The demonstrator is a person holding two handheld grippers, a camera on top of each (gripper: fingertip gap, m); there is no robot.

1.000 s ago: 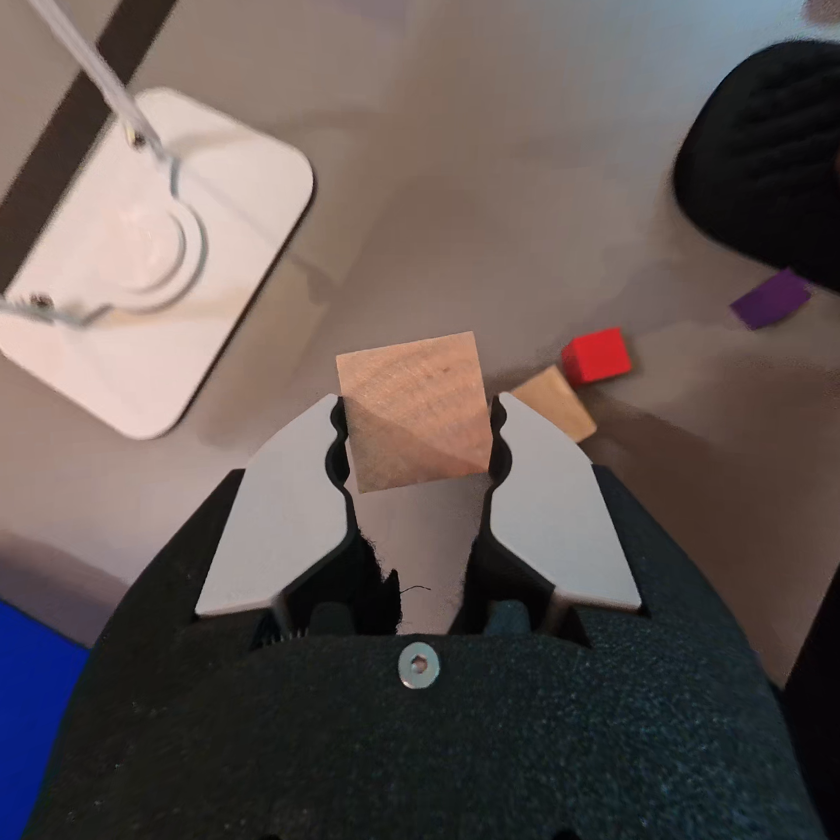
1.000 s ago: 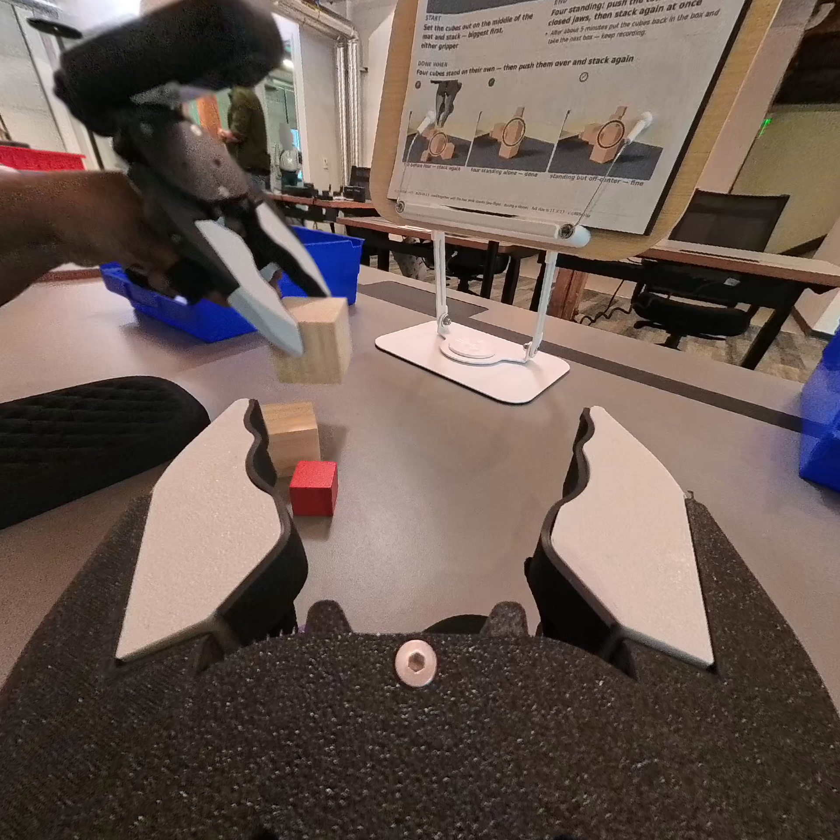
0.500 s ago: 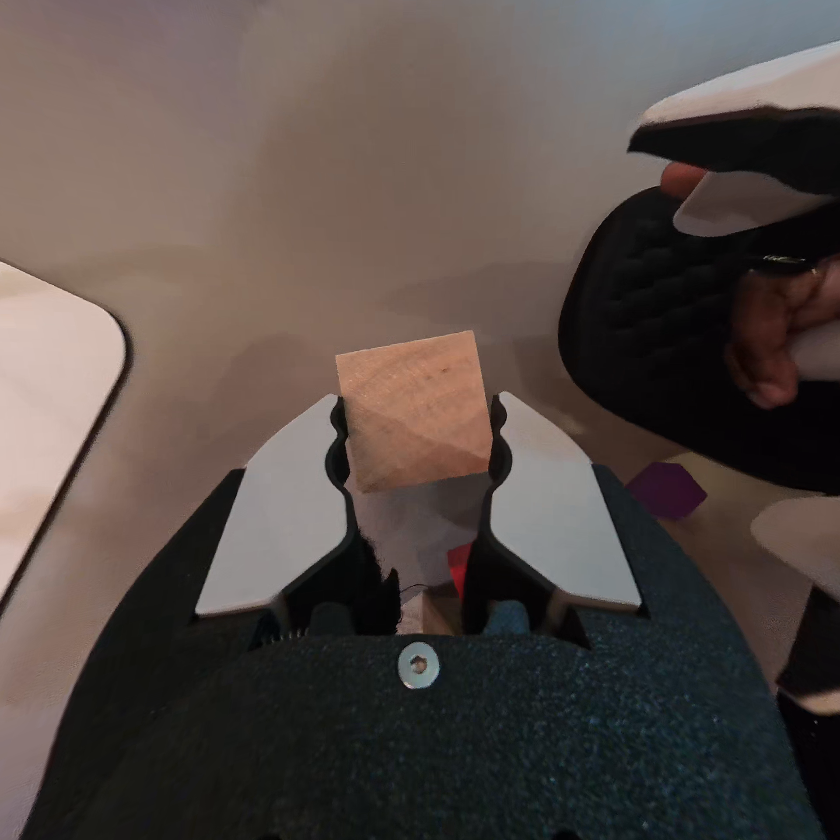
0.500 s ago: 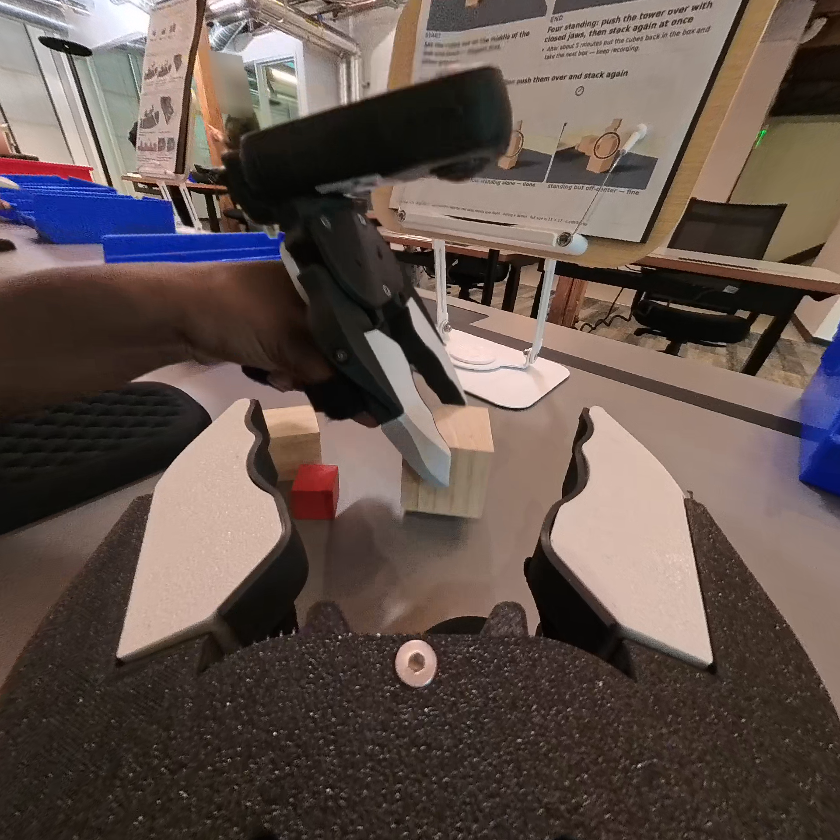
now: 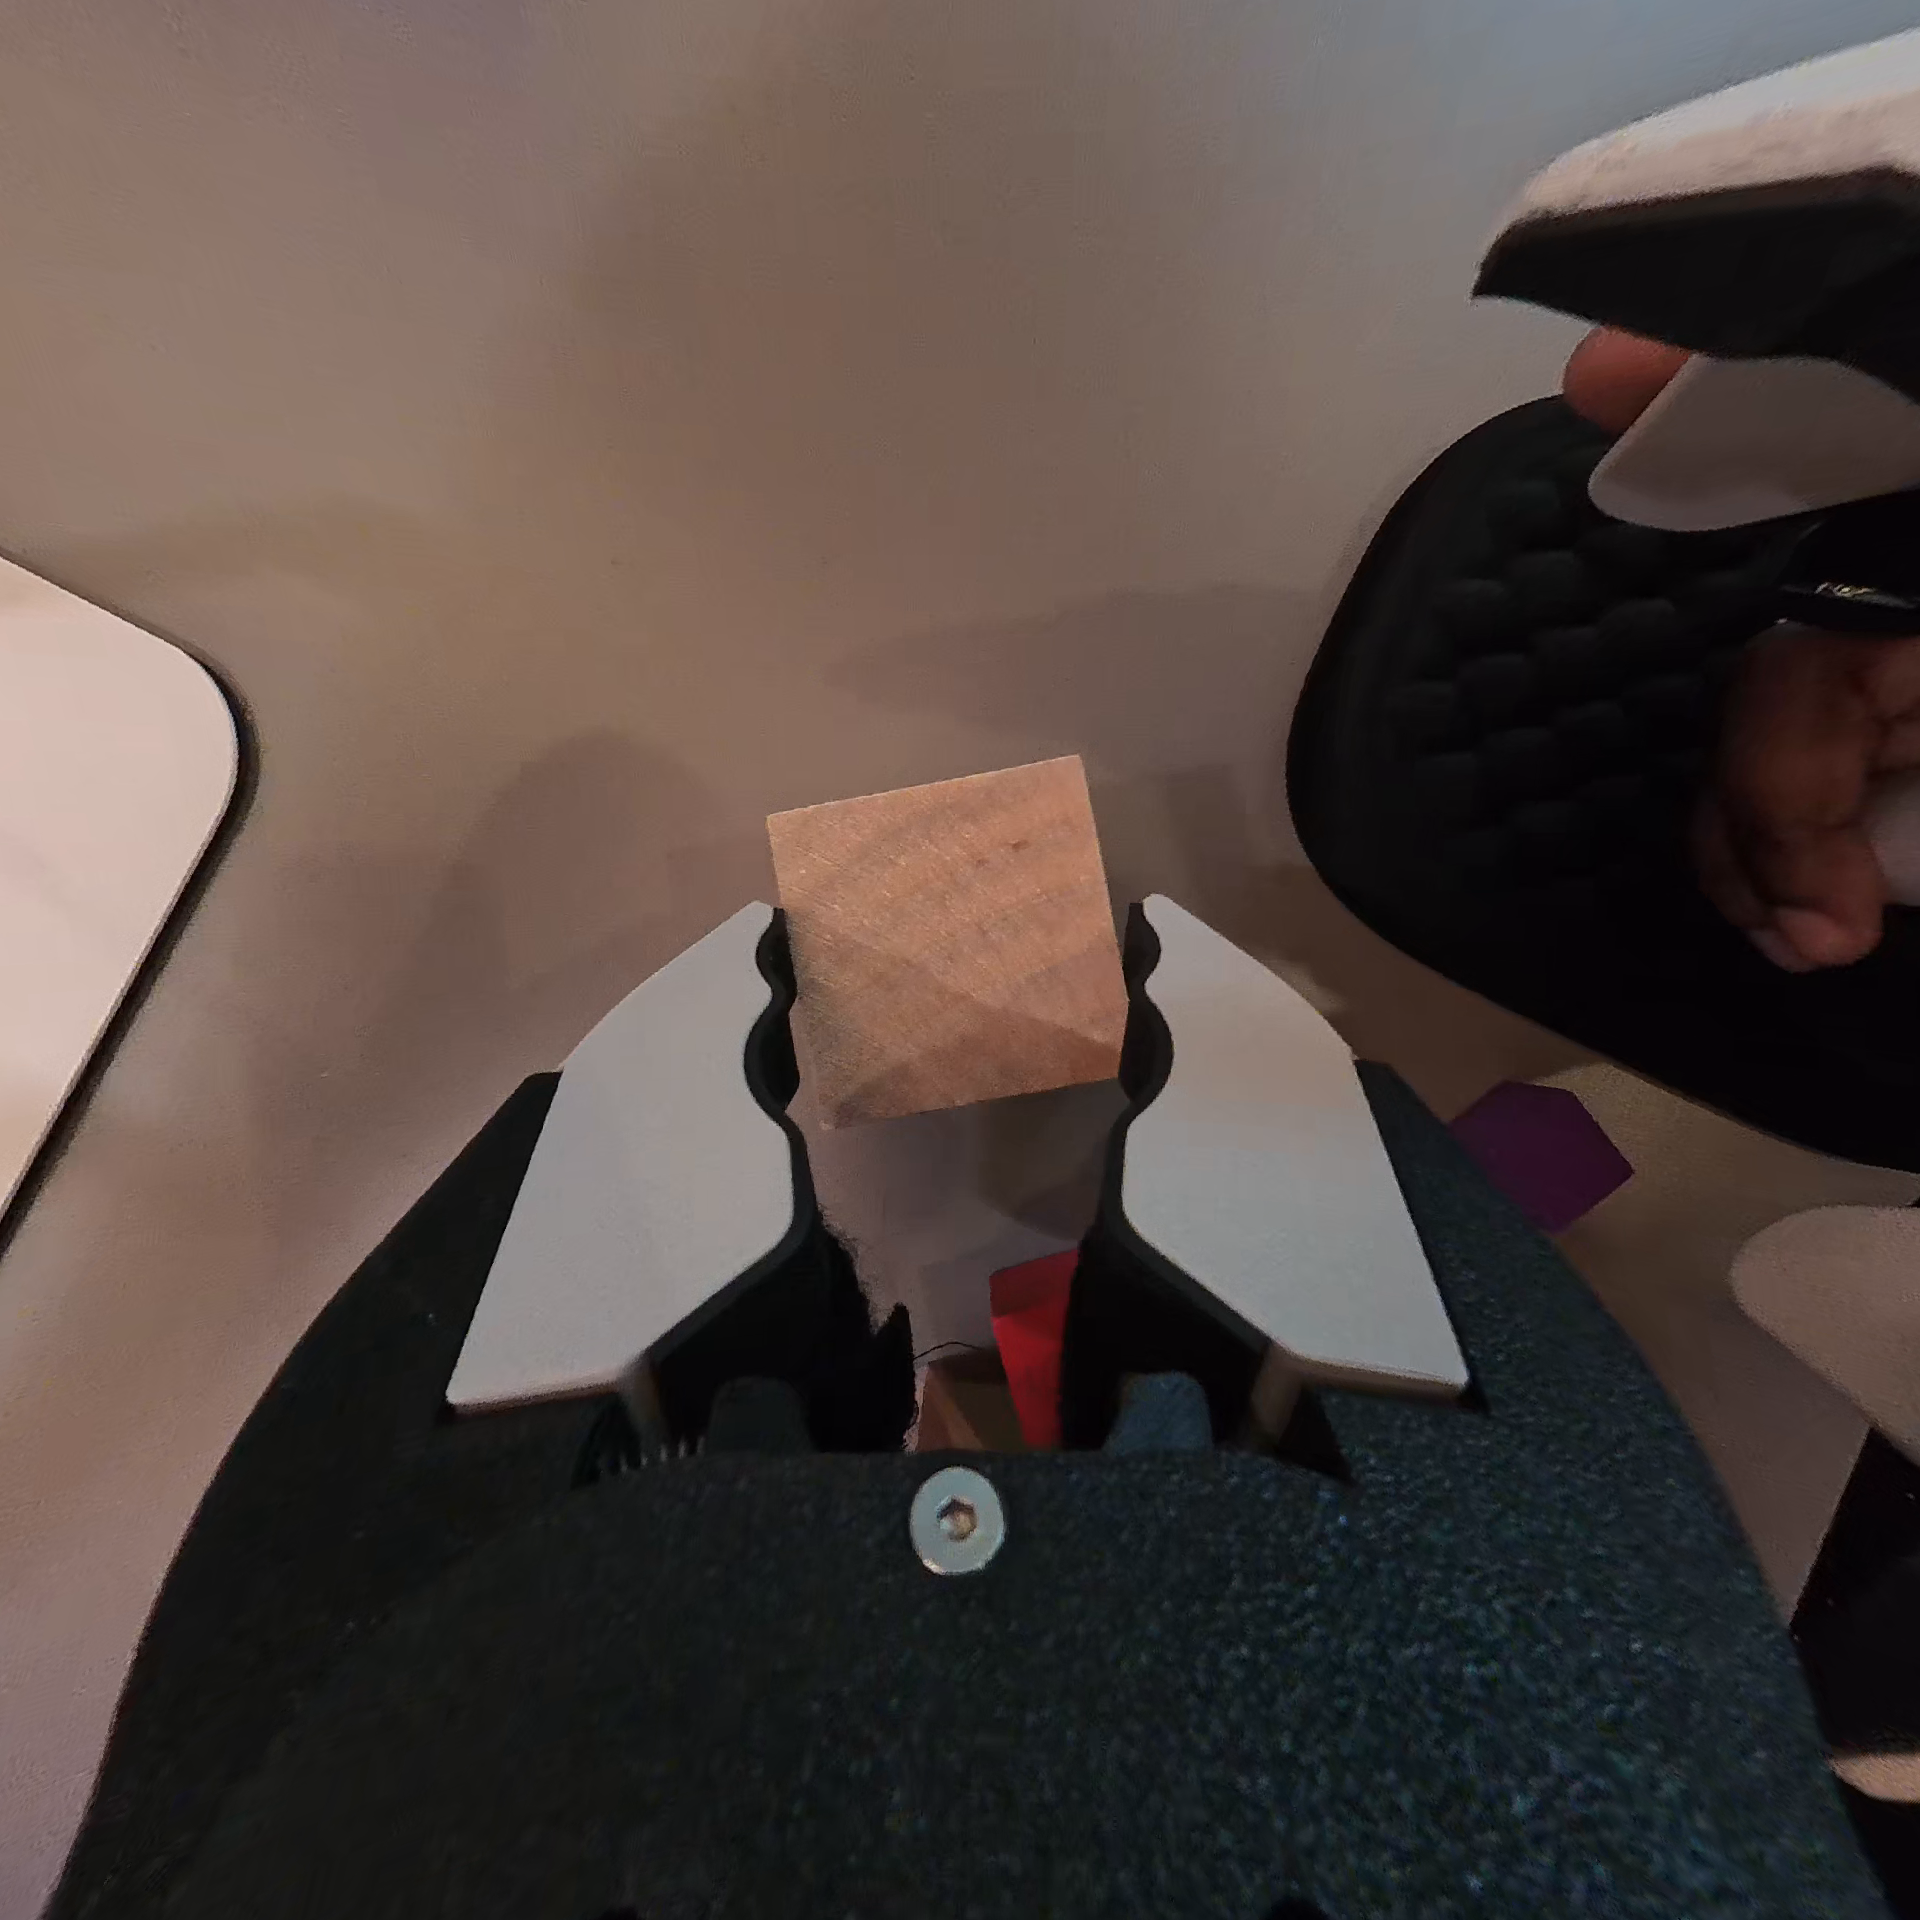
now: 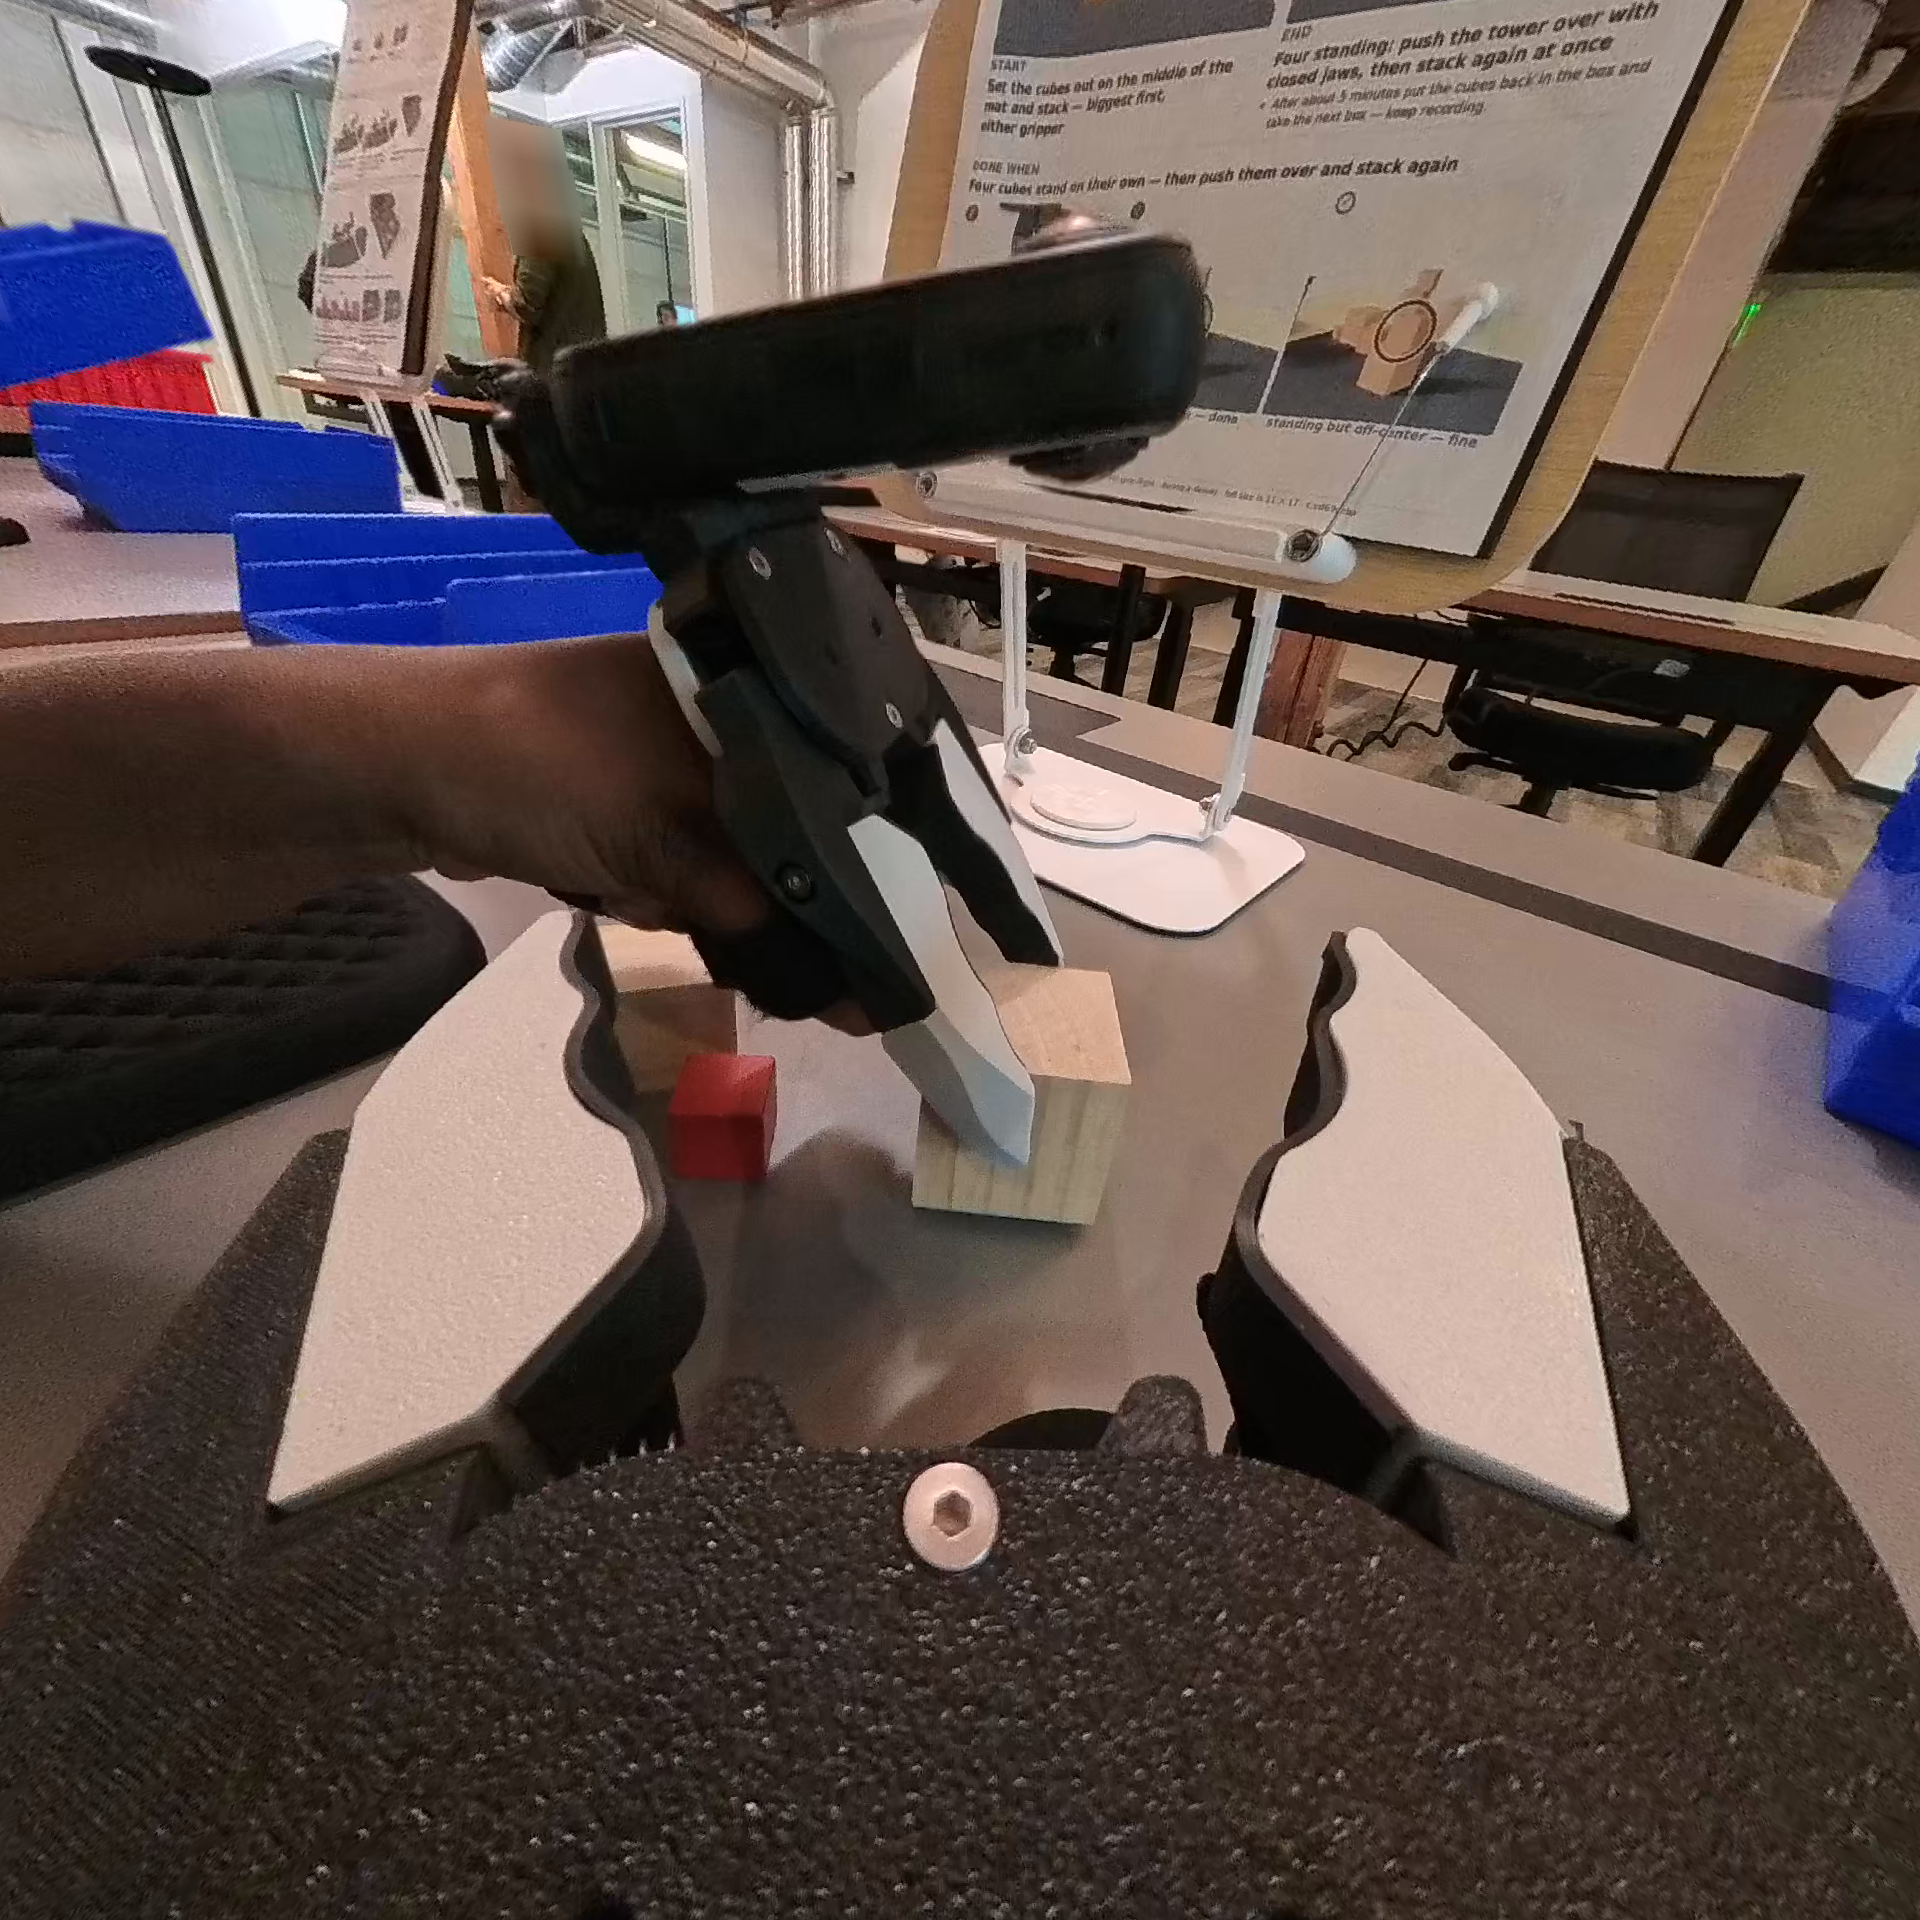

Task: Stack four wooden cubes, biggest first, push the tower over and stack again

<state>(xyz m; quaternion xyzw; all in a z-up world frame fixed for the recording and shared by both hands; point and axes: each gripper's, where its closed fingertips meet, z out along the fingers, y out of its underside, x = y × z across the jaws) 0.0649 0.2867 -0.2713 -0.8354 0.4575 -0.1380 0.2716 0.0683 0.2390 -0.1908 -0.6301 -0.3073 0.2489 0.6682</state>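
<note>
Left claw (image 5: 951,997) squeezes a big plain wooden cube (image 5: 948,935), lowered onto the grey table (image 5: 727,416) since earlier. Right claw (image 6: 956,1101) gapes, holding nothing.

Grey table (image 6: 1507,997) carries a white stand base (image 6: 1153,852) holding an instruction board (image 6: 1299,239). Blue bins (image 6: 416,571) far left; black quilted pad (image 6: 208,997) near left. Office chair (image 6: 1621,675) behind.

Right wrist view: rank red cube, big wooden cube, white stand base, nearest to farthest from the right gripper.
From the right gripper:
1. Red cube, on the table just inside its left finger.
2. Big wooden cube, ahead at centre, clamped by the left gripper; close to the red cube's range.
3. White stand base, clearly farthest, behind the cubes.
</note>
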